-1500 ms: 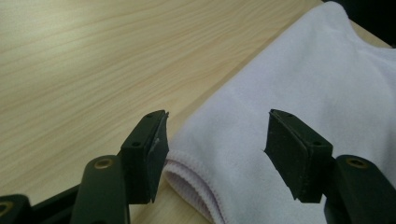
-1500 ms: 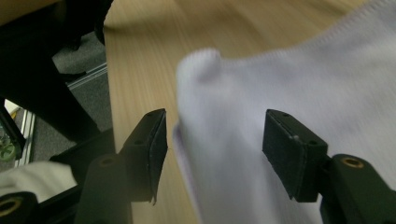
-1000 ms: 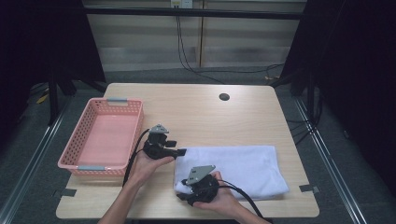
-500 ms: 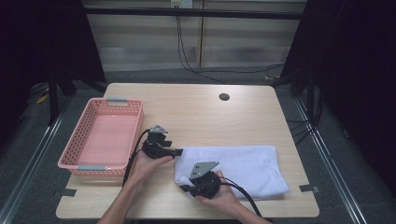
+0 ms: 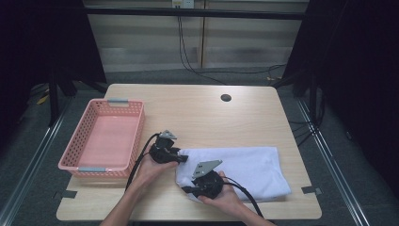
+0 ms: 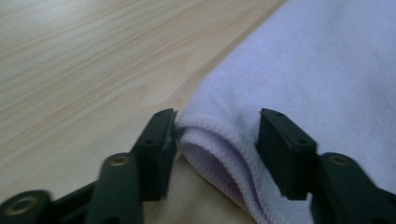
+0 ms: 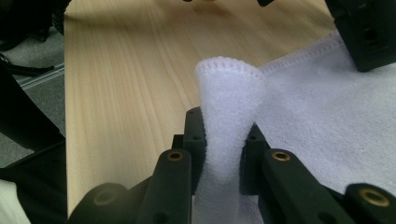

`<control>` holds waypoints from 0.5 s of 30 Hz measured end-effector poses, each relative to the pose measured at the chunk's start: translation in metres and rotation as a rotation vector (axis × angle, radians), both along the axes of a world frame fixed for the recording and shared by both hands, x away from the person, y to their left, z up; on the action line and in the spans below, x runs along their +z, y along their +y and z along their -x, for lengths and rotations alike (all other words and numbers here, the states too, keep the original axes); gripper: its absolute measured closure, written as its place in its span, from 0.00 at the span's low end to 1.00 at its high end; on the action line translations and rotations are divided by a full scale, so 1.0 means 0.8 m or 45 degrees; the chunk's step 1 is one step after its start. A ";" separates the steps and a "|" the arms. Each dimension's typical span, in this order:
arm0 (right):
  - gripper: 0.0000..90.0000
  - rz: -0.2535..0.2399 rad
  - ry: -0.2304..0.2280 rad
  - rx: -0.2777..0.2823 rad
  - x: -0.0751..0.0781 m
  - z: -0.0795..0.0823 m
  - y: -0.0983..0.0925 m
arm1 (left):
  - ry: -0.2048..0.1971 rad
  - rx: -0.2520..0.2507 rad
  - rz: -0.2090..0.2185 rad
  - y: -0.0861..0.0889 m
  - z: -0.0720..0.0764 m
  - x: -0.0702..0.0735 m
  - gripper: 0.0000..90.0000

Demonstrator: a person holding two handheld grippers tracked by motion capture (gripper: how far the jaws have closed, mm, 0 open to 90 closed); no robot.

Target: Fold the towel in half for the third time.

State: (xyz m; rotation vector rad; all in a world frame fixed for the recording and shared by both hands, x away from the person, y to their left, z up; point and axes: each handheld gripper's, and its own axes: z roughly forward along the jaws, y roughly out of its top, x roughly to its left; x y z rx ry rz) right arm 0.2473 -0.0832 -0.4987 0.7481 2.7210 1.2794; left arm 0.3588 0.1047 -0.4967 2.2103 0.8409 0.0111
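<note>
A white towel (image 5: pixel 249 167) lies folded on the wooden table, toward the front right. My left gripper (image 5: pixel 182 157) is at the towel's far left corner. In the left gripper view its jaws (image 6: pixel 217 133) straddle the hemmed corner (image 6: pixel 205 135); they have just been closing, and a gap remains on one side. My right gripper (image 5: pixel 188 190) is at the near left corner. Its jaws (image 7: pixel 223 135) have just been closing and are shut on a fold of towel (image 7: pixel 229 93) that stands up between the pads.
A pink plastic basket (image 5: pixel 69 146) stands at the table's left with nothing in it. A dark round hole (image 5: pixel 226 98) sits in the tabletop near the far edge. Cables trail from both grippers toward the front edge.
The right gripper's jaws have closed on the towel's near left corner. The left gripper's jaws have narrowed around the far left corner. Both hands have stayed about where they were.
</note>
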 end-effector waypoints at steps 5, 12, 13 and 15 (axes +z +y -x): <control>0.88 -0.039 0.015 -0.002 0.008 -0.001 -0.004 | 0.059 -0.020 0.120 0.004 0.001 0.003 0.88; 0.88 -0.132 0.000 -0.024 0.037 -0.001 -0.016 | 0.080 0.014 0.320 0.014 -0.001 0.032 0.90; 0.88 -0.148 -0.002 -0.026 0.042 -0.001 -0.018 | 0.089 0.022 0.342 0.014 -0.001 0.036 0.89; 0.88 -0.177 -0.011 -0.030 0.052 0.000 -0.020 | 0.093 0.020 0.379 0.016 -0.001 0.046 0.90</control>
